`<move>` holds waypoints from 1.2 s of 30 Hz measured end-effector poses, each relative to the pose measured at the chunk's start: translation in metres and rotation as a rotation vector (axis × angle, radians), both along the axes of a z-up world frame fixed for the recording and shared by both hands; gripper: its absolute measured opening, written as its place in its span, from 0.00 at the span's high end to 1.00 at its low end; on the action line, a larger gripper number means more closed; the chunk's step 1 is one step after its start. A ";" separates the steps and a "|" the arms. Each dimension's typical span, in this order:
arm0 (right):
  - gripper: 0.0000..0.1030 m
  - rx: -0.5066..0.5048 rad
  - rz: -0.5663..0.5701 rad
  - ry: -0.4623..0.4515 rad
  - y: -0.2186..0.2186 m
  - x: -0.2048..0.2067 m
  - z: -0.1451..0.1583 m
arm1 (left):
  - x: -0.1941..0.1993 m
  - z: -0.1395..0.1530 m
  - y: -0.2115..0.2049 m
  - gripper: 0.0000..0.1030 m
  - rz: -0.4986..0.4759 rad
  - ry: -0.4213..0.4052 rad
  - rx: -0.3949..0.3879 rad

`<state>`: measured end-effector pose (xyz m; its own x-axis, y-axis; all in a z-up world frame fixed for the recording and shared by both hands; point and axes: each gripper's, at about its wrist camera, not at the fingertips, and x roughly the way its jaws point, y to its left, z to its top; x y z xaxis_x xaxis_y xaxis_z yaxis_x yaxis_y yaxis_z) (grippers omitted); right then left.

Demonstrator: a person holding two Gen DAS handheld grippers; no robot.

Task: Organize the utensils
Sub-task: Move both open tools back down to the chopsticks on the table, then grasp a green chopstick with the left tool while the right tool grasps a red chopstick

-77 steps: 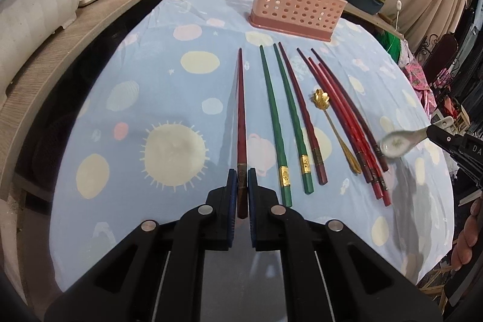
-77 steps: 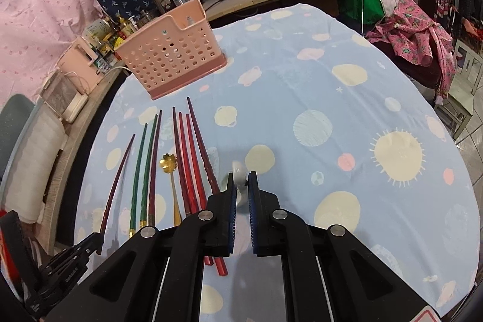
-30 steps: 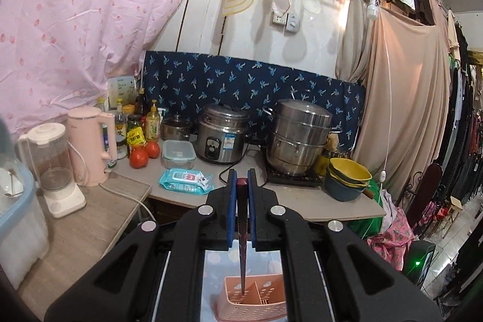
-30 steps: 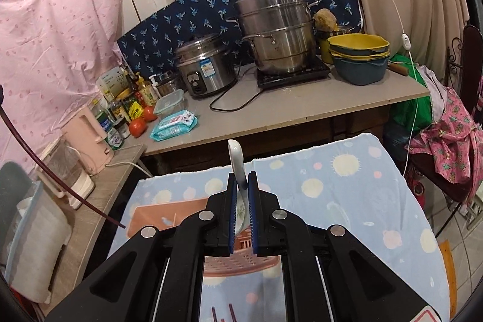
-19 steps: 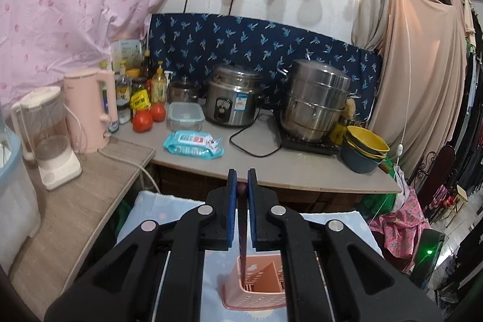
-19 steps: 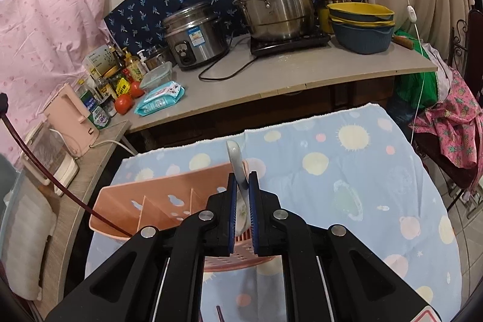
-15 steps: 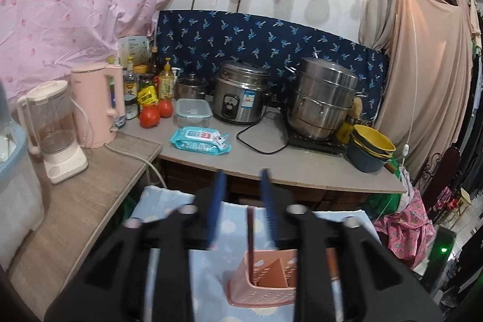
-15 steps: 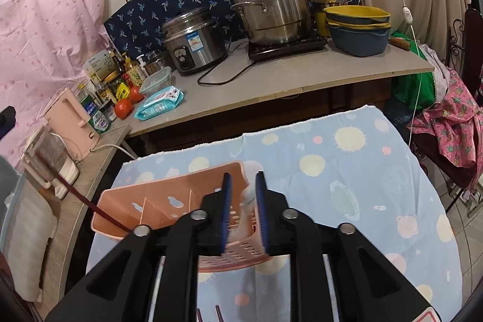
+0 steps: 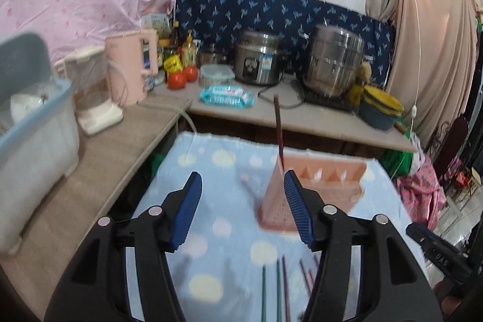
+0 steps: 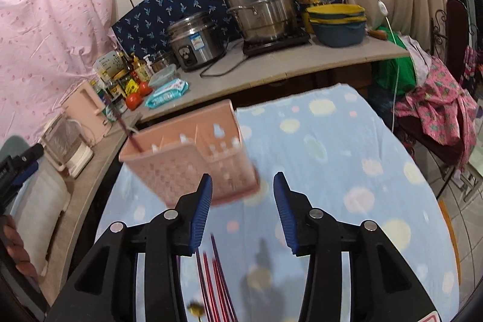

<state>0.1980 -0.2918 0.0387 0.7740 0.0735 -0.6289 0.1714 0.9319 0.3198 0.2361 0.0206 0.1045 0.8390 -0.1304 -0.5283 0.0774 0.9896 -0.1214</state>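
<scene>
On the table (image 9: pixel 193 234), remaining chopsticks (image 10: pixel 215 279) lie flat: light, rigid, slippery; grasp near the thick end. Left gripper (image 9: pixel 241 212) and right gripper (image 10: pixel 241 212), just opened, stand empty. One chopstick (image 9: pixel 278 125) stands in the basket (image 10: pixel 193 159).

Dark red chopstick (image 9: pixel 278 127) stands nearly upright in the end compartment of the pink perforated plastic caddy (image 10: pixel 193 162), just beyond the open jaws. Green chopsticks (image 9: pixel 271 288) and red ones (image 10: pixel 215 285) lie flat on the cloth below the jaws, blurred, with a gold spoon (image 10: pixel 196 310) beside them.
</scene>
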 end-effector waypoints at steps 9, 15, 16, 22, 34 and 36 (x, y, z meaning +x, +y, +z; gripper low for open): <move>0.60 -0.045 0.009 0.127 0.019 -0.099 -0.056 | -0.080 -0.087 0.001 0.48 -0.042 0.190 0.034; 0.60 -0.051 0.061 0.190 0.037 -0.136 -0.087 | -0.120 -0.124 -0.001 0.48 -0.070 0.277 0.054; 0.60 -0.049 0.067 0.199 0.040 -0.138 -0.091 | -0.125 -0.129 -0.002 0.48 -0.077 0.289 0.052; 0.64 -0.060 0.106 0.201 0.055 -0.144 -0.103 | -0.152 -0.152 -0.007 0.48 -0.116 0.344 0.058; 0.82 -0.083 0.145 0.228 0.068 -0.132 -0.121 | -0.159 -0.169 -0.021 0.49 -0.152 0.380 0.063; 0.83 -0.084 0.144 0.231 0.067 -0.131 -0.122 | -0.158 -0.173 -0.022 0.50 -0.154 0.388 0.069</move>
<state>0.0674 -0.2243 -0.0829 0.5945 0.1123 -0.7962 0.0945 0.9736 0.2078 0.0777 -0.0016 -0.0682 0.5496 -0.1924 -0.8130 0.1868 0.9768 -0.1050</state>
